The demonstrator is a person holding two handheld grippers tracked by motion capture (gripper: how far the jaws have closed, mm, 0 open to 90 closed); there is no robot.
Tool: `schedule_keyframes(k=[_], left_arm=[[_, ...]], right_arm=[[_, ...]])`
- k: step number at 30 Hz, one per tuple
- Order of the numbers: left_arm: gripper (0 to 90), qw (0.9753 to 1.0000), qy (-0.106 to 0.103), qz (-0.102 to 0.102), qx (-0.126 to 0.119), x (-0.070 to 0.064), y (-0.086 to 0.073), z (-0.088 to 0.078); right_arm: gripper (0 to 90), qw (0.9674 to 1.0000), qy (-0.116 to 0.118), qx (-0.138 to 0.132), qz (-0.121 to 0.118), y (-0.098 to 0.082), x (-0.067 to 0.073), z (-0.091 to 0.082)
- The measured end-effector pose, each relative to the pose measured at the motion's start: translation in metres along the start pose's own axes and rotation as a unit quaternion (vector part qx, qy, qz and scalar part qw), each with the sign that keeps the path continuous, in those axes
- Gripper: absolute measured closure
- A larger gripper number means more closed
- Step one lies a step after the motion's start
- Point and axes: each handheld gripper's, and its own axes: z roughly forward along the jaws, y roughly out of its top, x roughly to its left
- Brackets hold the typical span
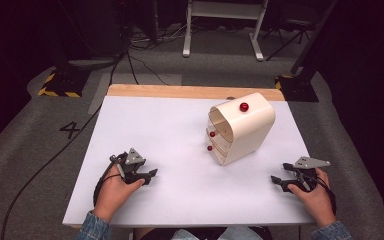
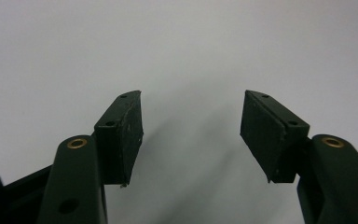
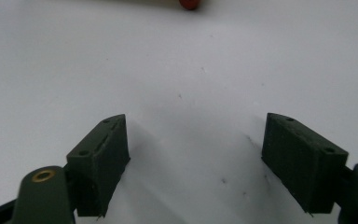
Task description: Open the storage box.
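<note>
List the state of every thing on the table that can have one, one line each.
Cream rounded mini drawer cabinet with red ball knobs: upright, drawers look shut.
Left black hand-held gripper: open, holding nothing, low over the white table.
Right black hand-held gripper: open, holding nothing, low over the table.

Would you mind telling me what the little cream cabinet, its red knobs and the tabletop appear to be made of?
The cabinet looks like moulded plastic or painted wood: a smooth cream shell with rounded corners and a soft sheen; I can't tell which. The knobs are glossy red balls with a highlight, probably lacquered wood or plastic. The tabletop reads as a matte white sheet over wood, since a bare wooden strip shows along the far edge.
</note>
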Motion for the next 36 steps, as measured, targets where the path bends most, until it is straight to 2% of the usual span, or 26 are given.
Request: schedule_keyframes(k=[2, 4, 6, 7, 9, 12, 18, 24, 32, 34, 36], left_arm=[[40.1, 0.9997, -0.002, 0.01, -0.021, -0.002, 0.007, -0.005], [40.4, 0.9989, -0.013, 0.015, -0.043, -0.005, 0.014, -0.011], [40.8, 0.9974, -0.024, 0.021, -0.064, -0.008, 0.021, -0.015], [40.8, 0.9962, -0.036, 0.031, -0.074, -0.011, 0.027, -0.016], [40.8, 0.9957, -0.043, 0.033, -0.075, -0.012, 0.029, -0.016], [41.1, 0.9937, -0.055, 0.048, -0.085, -0.015, 0.038, -0.013], [42.2, 0.9898, -0.079, 0.065, -0.099, -0.02, 0.055, -0.003], [43.0, 0.9853, -0.105, 0.081, -0.108, -0.027, 0.072, 0.014], [43.1, 0.9802, -0.126, 0.099, -0.117, -0.036, 0.091, 0.042], [43.1, 0.9794, -0.126, 0.1, -0.122, -0.037, 0.093, 0.05], [43.6, 0.9804, -0.123, 0.095, -0.121, -0.038, 0.094, 0.058]], right_arm=[[22.9, 1.0, -0.001, 0.0, -0.002, 0.0, 0.0, 0.0], [22.9, 1.0, -0.001, 0.0, 0.0, 0.0, 0.0, 0.0], [22.9, 1.0, -0.001, -0.001, -0.001, 0.0, 0.0, 0.0], [22.9, 1.0, -0.001, -0.001, -0.001, 0.0, 0.0, 0.0], [23.0, 1.0, -0.001, -0.001, 0.0, 0.0, 0.0, 0.0], [23.0, 1.0, 0.0, -0.002, -0.001, -0.001, 0.0, 0.0], [23.1, 1.0, 0.002, -0.002, 0.0, -0.001, 0.0, 0.0], [23.0, 1.0, 0.002, -0.003, 0.001, -0.001, 0.0, 0.0], [23.1, 1.0, 0.001, -0.004, 0.0, -0.001, 0.0, 0.0], [23.1, 1.0, 0.001, -0.004, 0.0, -0.001, 0.0, 0.0], [23.1, 1.0, 0.001, -0.005, 0.0, -0.001, 0.0, 0.0]])
